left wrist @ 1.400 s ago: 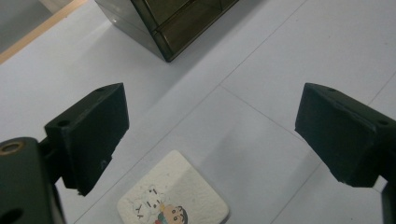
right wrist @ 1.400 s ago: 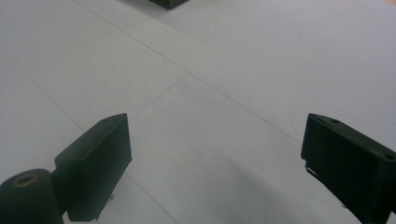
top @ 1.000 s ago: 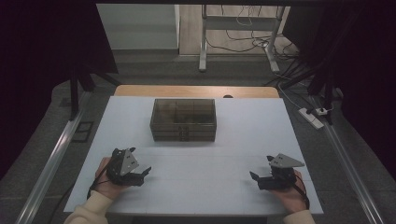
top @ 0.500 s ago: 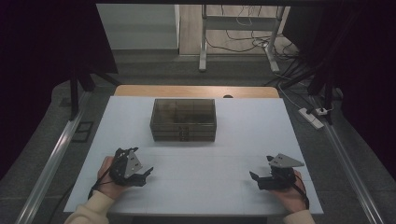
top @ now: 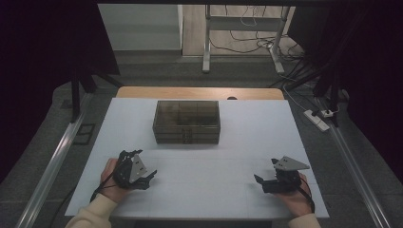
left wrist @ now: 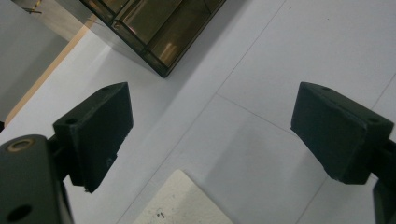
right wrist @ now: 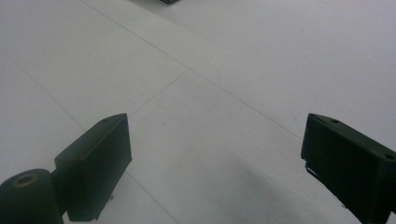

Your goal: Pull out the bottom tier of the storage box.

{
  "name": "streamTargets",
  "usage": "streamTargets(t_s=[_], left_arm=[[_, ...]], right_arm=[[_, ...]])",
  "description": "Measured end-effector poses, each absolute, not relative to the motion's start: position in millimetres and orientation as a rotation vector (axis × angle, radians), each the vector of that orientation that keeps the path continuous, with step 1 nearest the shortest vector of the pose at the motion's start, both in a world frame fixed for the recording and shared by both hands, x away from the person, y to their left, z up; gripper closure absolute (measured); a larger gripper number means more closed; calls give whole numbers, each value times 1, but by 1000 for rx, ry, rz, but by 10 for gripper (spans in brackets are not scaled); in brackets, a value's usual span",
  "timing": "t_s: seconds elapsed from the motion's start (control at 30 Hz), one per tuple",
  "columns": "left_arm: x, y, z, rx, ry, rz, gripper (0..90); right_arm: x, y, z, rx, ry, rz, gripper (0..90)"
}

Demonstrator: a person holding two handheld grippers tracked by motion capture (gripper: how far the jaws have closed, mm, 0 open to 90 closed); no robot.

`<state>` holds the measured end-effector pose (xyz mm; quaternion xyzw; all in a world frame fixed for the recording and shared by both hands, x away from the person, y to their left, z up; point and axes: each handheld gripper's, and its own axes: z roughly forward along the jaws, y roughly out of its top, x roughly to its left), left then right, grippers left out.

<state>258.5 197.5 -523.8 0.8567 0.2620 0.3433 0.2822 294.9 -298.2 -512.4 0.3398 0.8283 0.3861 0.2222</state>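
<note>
Surface [top: 237,142]: white, flat, faint seam lines crossing it; a strip of bare wood shows along its far edge.

Compartment box [top: 186,121]: dark, translucent, rectangular, divided into several cells by inner walls. It stands on the far middle of the surface, well apart from both tools. Its near wall carries a small dark latch at the centre. Contents cannot be told. One corner of it appears at the top of the left gripper view [left wrist: 154,32].

Left tool [top: 151,177]: near-left part of the surface, held in the person's left hand [top: 114,183], pale sleeve at the wrist. A grey three-cornered plate sits on top. Jaws stand wide apart with nothing between them; in the left gripper view [left wrist: 210,135] bare white surface lies in the gap, with a pale off-white patch just below it.

Right tool [top: 259,179]: near-right part of the surface, held in the person's right hand [top: 297,192], pointing toward the middle. Grey plate on top. Jaws wide apart and empty; the right gripper view [right wrist: 215,154] shows plain surface between them.

Floor beyond the surface: grey, with table legs, loose cables and a power strip [top: 317,119] at the right.
</note>
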Motion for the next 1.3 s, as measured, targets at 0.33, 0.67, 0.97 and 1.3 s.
streamTargets(t_s=[0.33, 0.67, 0.97, 1.3], left_arm=[[259, 195, -525, 2313, 675, 947, 133], [260, 189, -527, 2341, 639, 987, 142], [261, 185, -528, 2362, 611, 1003, 149], [263, 181, -530, 2377, 589, 1031, 153]], right_arm=[[295, -298, -513, 940, 2288, 1062, 83], [295, -298, -513, 941, 2289, 1060, 83], [296, -298, -513, 939, 2292, 1053, 83], [296, -298, -513, 939, 2294, 1052, 83]])
